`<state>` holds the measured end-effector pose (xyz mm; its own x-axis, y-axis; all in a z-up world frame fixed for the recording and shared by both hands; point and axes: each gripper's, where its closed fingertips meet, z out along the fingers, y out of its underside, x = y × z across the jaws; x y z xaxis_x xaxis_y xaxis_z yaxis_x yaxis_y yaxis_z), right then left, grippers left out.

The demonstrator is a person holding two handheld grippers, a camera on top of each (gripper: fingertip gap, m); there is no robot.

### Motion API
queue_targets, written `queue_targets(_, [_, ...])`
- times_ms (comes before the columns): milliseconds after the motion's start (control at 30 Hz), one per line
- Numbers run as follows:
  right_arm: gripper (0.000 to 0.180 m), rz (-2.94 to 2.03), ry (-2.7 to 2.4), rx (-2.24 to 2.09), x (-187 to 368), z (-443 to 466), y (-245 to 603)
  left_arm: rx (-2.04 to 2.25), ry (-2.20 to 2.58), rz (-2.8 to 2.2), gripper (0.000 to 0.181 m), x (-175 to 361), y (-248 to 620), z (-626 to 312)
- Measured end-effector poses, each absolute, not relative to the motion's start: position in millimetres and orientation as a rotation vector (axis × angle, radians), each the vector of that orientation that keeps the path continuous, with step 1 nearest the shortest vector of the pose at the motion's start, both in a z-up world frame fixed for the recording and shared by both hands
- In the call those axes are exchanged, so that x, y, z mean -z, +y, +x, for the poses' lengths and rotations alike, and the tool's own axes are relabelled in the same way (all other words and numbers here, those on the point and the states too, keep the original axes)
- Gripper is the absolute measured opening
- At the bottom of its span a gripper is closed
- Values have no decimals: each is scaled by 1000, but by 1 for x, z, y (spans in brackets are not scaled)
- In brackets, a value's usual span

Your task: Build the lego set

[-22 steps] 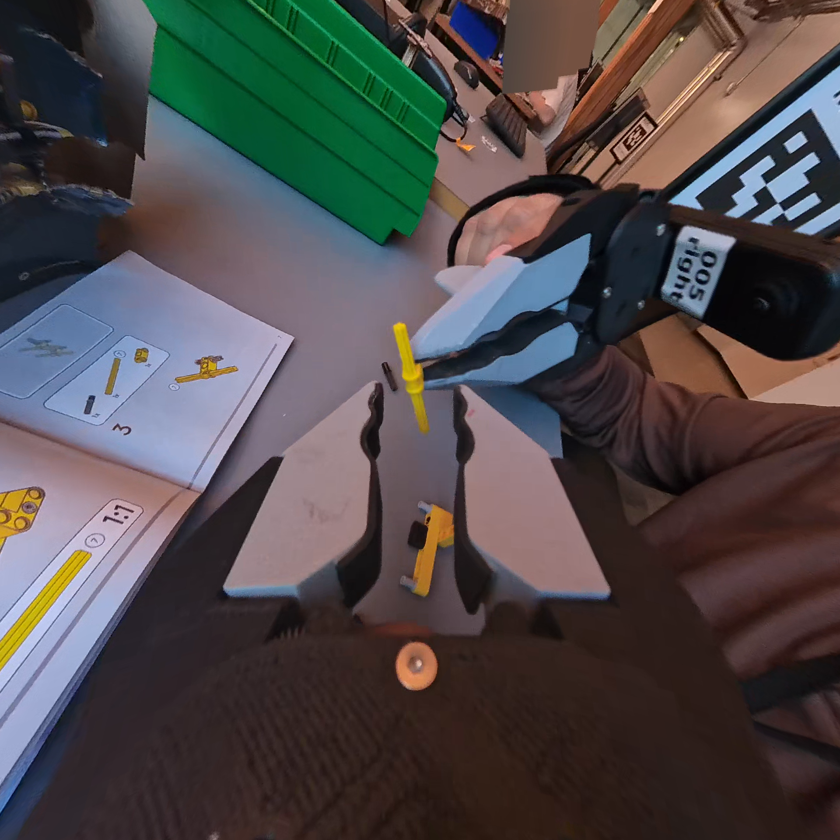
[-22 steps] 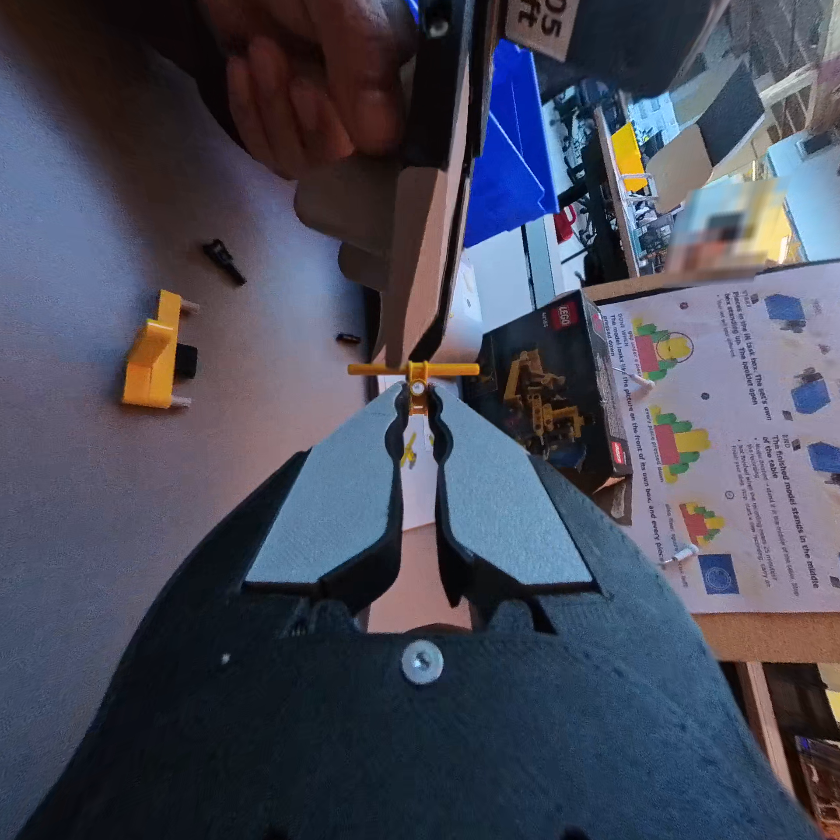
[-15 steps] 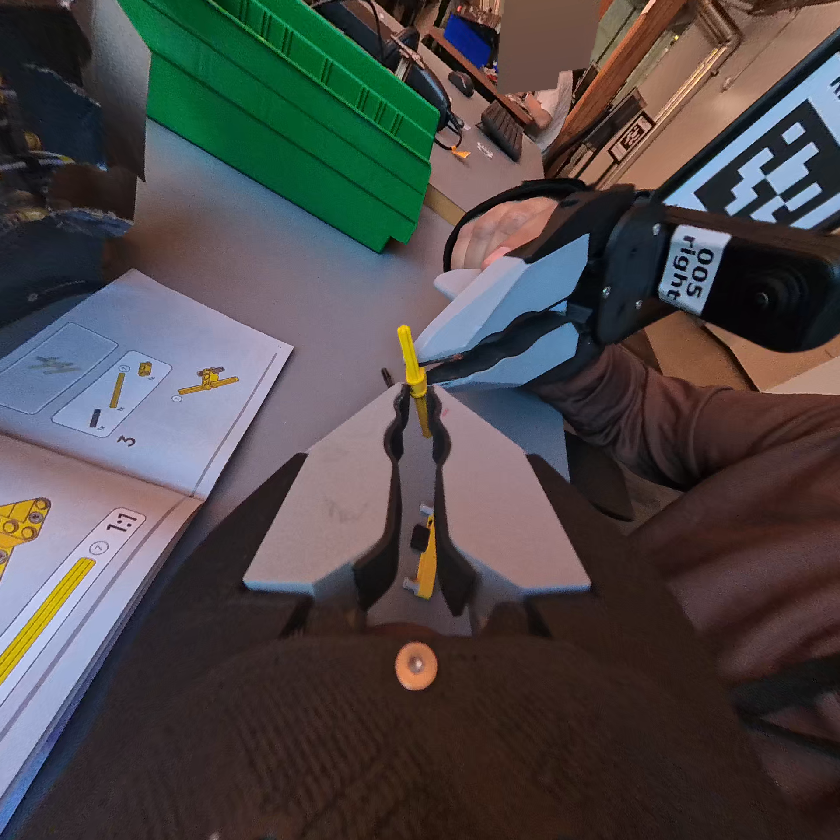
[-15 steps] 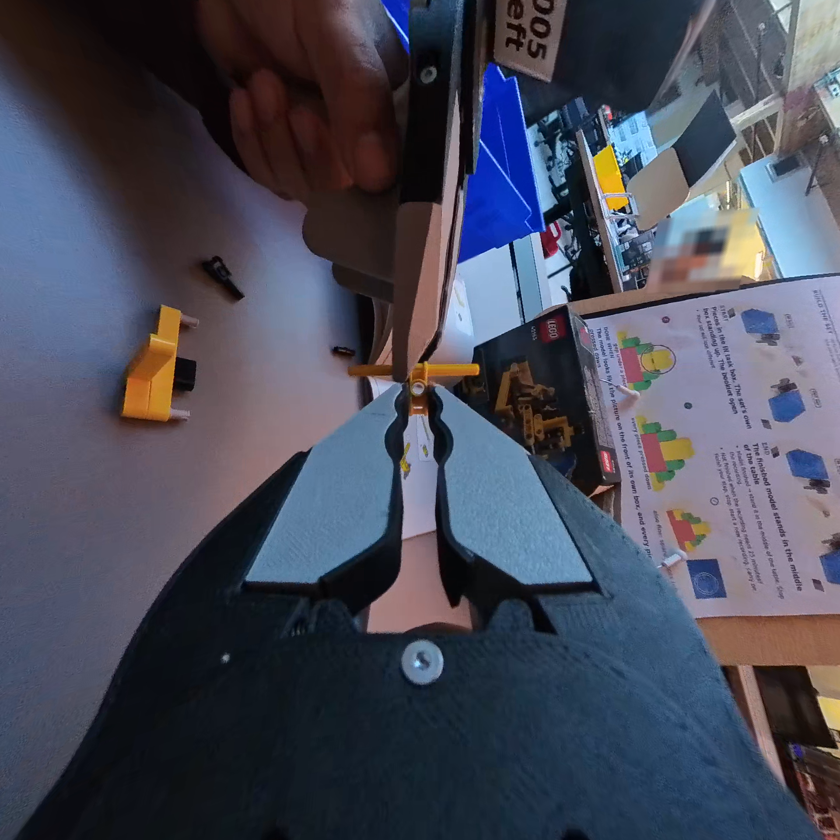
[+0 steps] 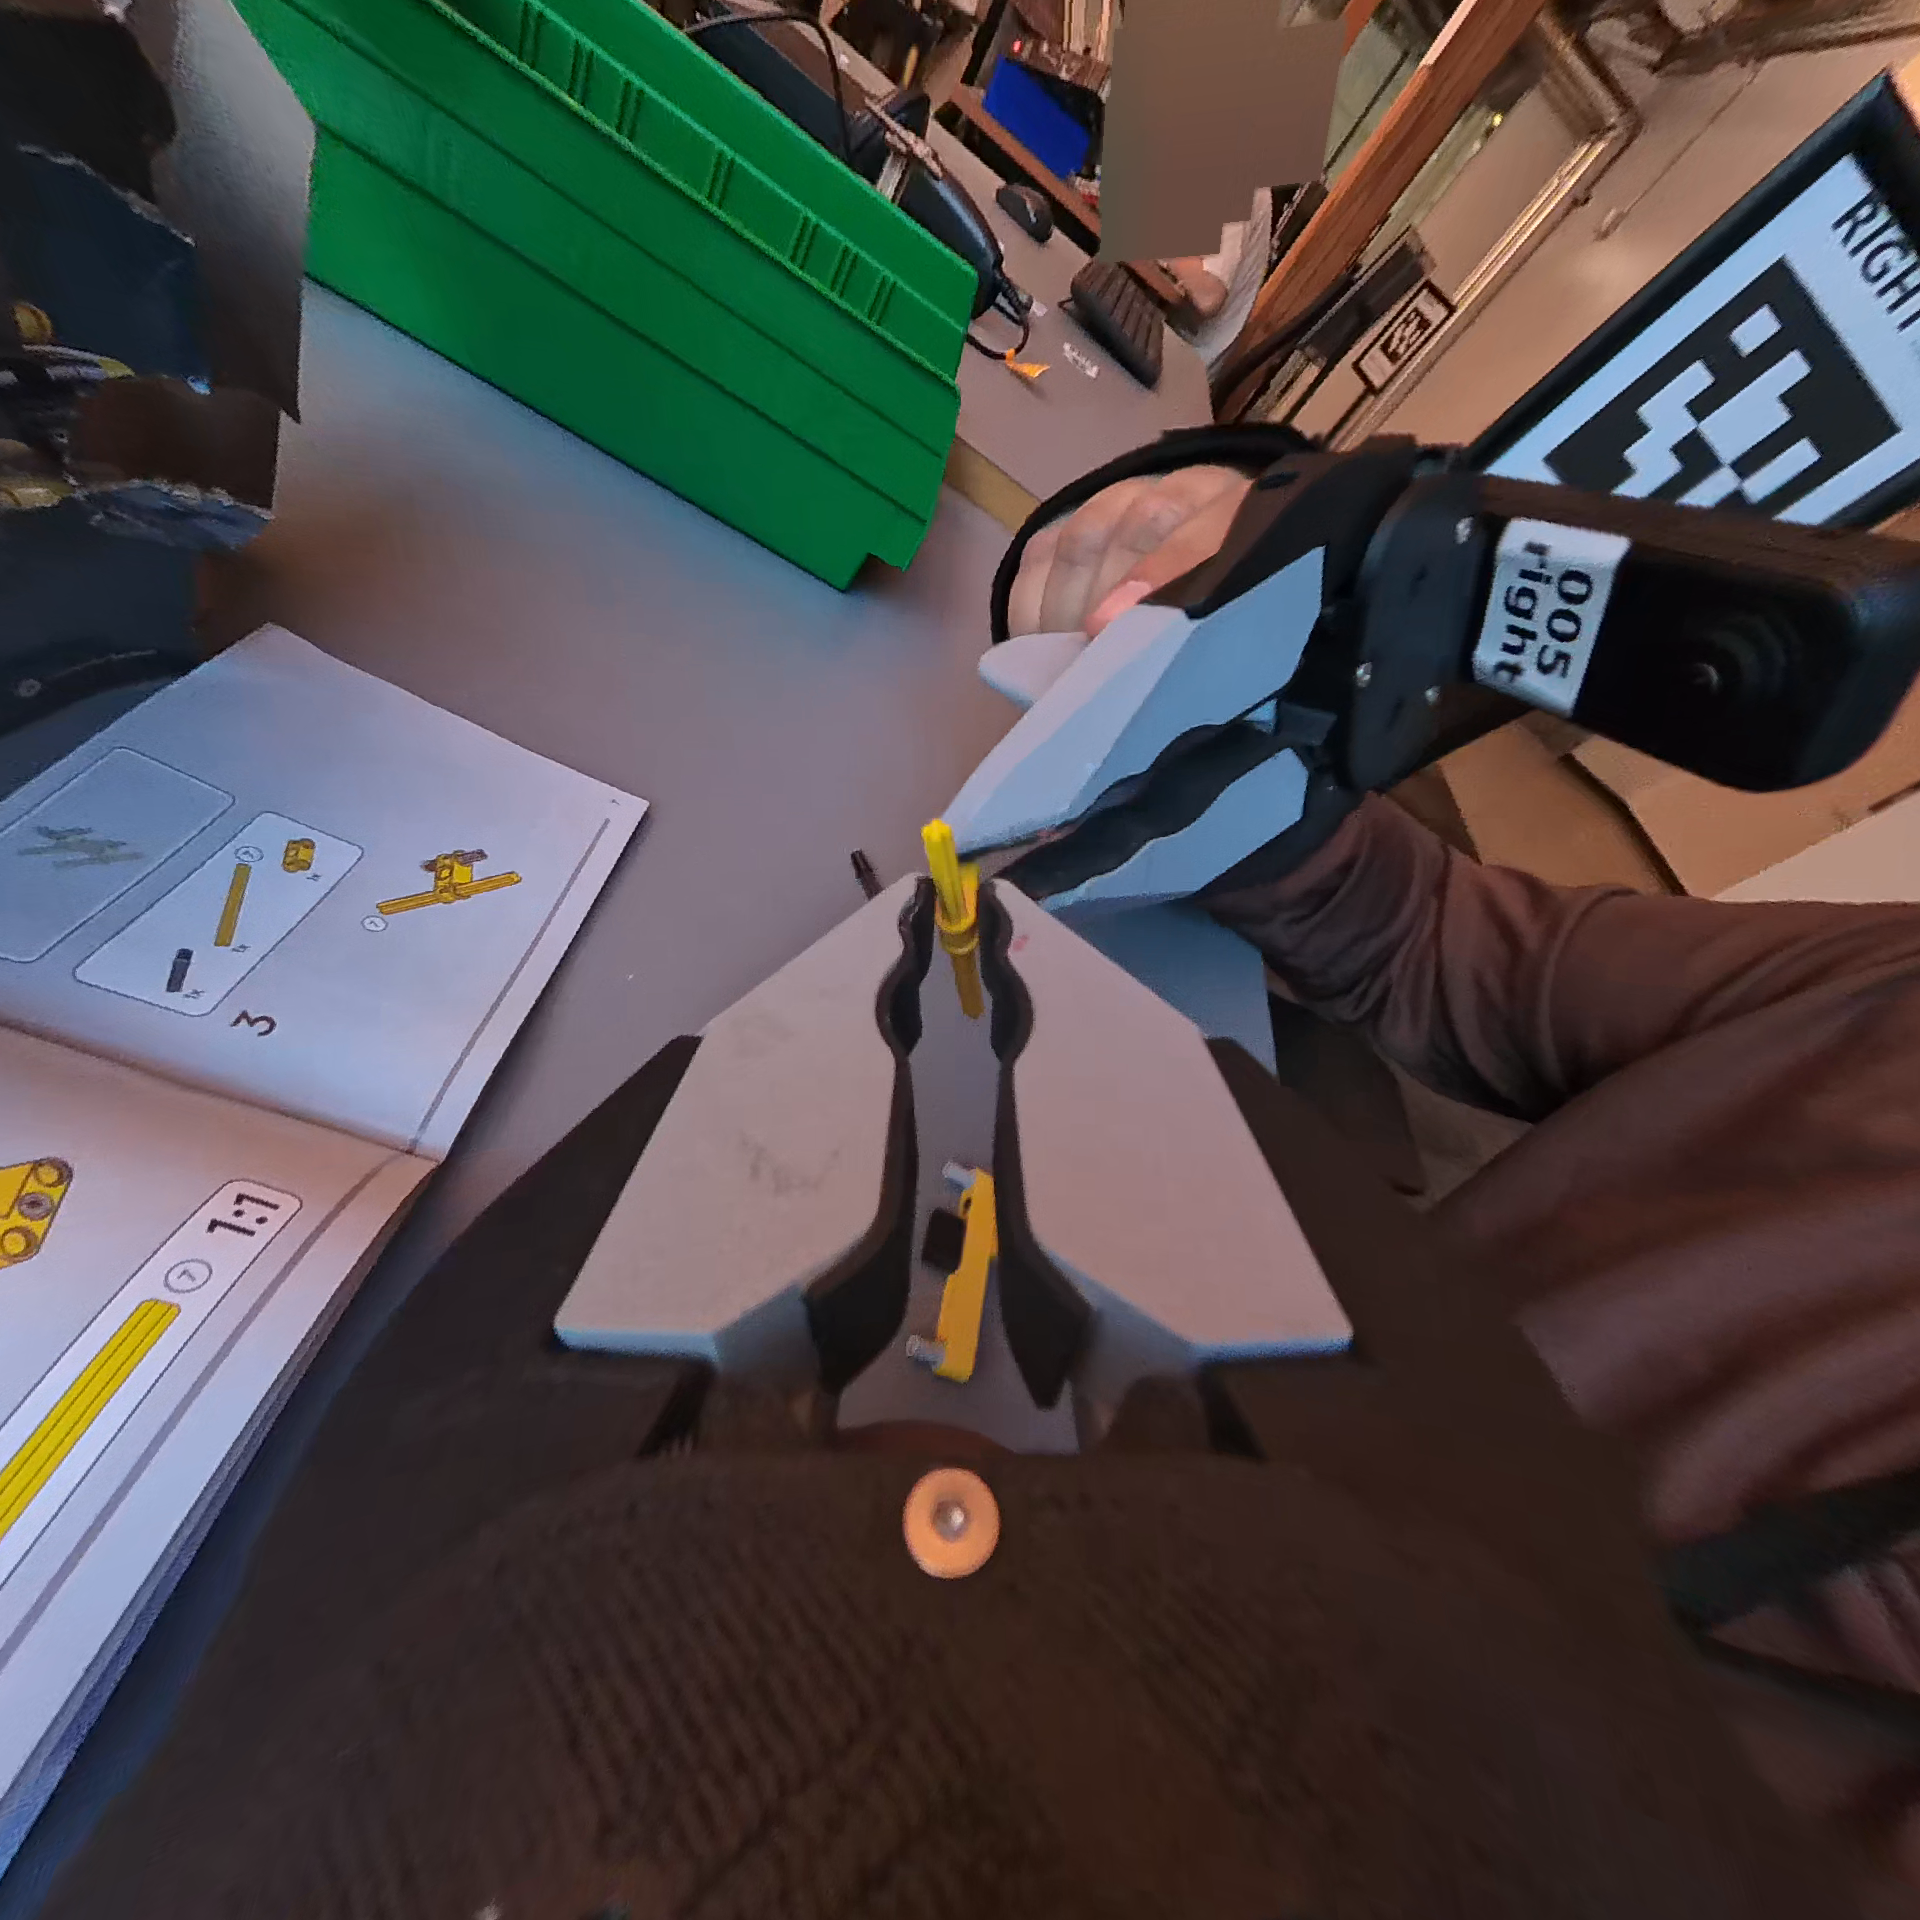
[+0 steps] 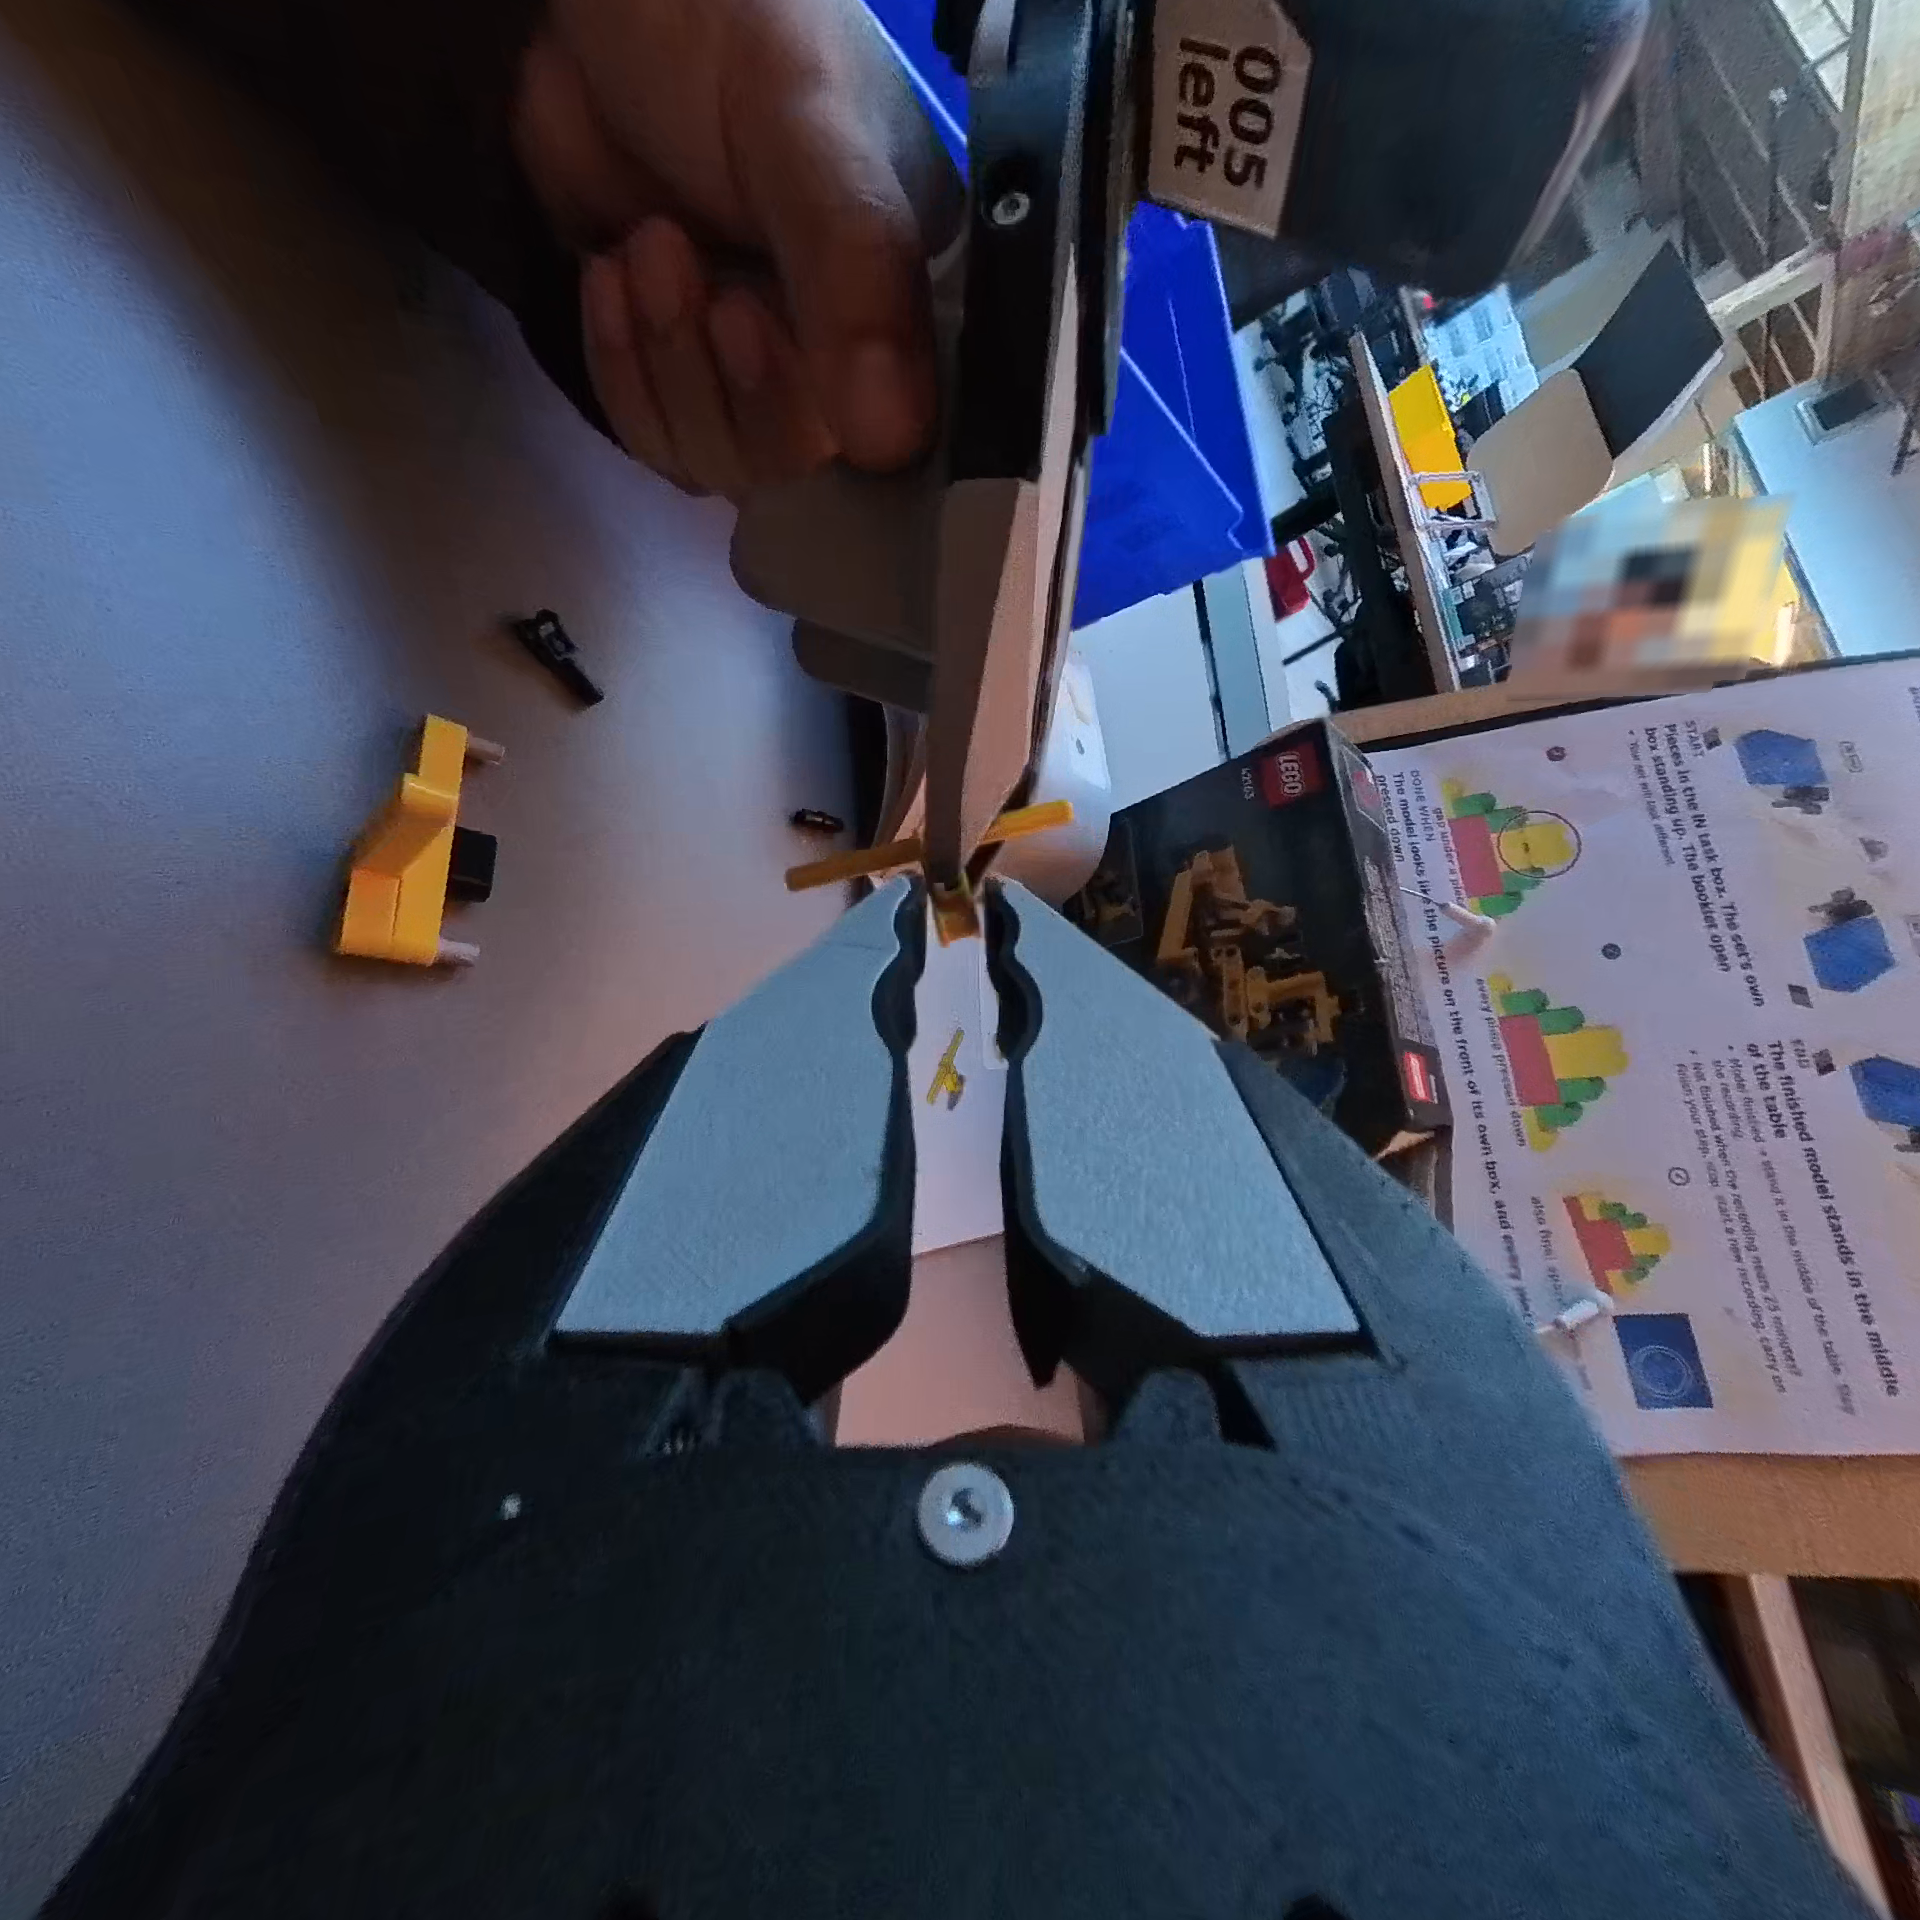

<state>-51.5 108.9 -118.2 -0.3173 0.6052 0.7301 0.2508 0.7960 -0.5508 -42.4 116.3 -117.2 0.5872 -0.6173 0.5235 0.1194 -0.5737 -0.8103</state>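
Observation:
A thin yellow axle [image 5: 967,987] with a small yellow connector [image 6: 954,918] on it is held in the air between both grippers. My left gripper [image 5: 952,906] is shut on the axle, which stands upright between its tips. My right gripper [image 6: 954,902] is shut on the connector; in the left wrist view it [image 5: 971,847] comes in from the right. In the right wrist view the left gripper [image 6: 966,847] comes down from above, and the axle [image 6: 1029,821] is tilted. A yellow sub-assembly [image 6: 410,862] lies on the grey table, also seen between my left fingers [image 5: 966,1283].
An open instruction booklet [image 5: 312,883] lies at the left. A green bin [image 5: 623,291] stands behind it. Two small black pins [image 6: 556,655] [image 6: 816,821] lie on the table. The set's black box [image 6: 1268,935], a printed sheet [image 6: 1662,1039] and a blue bin [image 6: 1164,468] are at the right. The grippers are tip to tip, or close to it.
My left gripper was open around the axle and has closed on it. The axle was level in the right wrist view and now tilts. The right gripper keeps its hold.

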Motion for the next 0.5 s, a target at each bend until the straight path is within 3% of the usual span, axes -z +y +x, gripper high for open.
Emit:
queue_targets(300, [5, -643, -1847, -379, 113, -53, 114, 1150, 332, -1920, 17, 112, 117, -44])
queue_targets(500, [5, -630, -1855, -393, 114, -54, 111, 1090, 372, -1916, 6, 113, 116, -45])
